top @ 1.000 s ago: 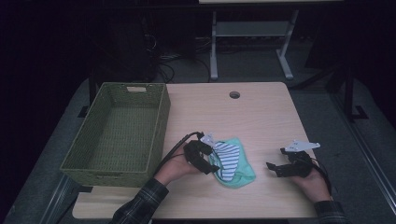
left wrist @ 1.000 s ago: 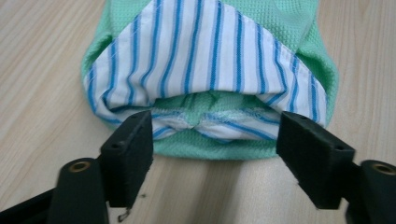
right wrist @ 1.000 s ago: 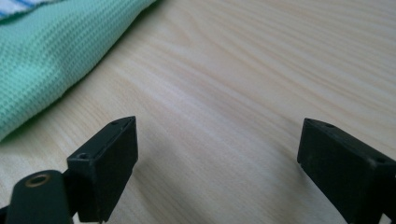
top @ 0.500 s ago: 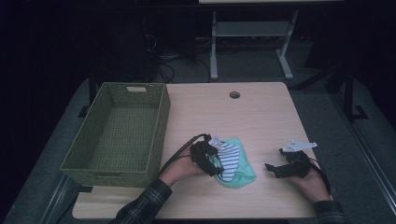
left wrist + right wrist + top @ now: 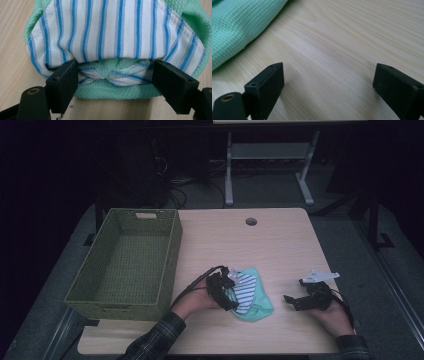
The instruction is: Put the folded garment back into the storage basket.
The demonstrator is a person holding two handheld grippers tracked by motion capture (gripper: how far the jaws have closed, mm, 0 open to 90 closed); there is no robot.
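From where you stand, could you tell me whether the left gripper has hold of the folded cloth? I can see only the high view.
Observer: No. The left gripper has its fingers spread. They have just been opening, and the bunched hem of the striped cloth lies between them unpinched.
Operator: Is it one piece?
Observer: It looks like two layers, with the striped one folded over a green knit cloth.
Operator: And the right gripper?
Observer: The right gripper is open over the bare table, and the green edge lies off to one side, untouched.
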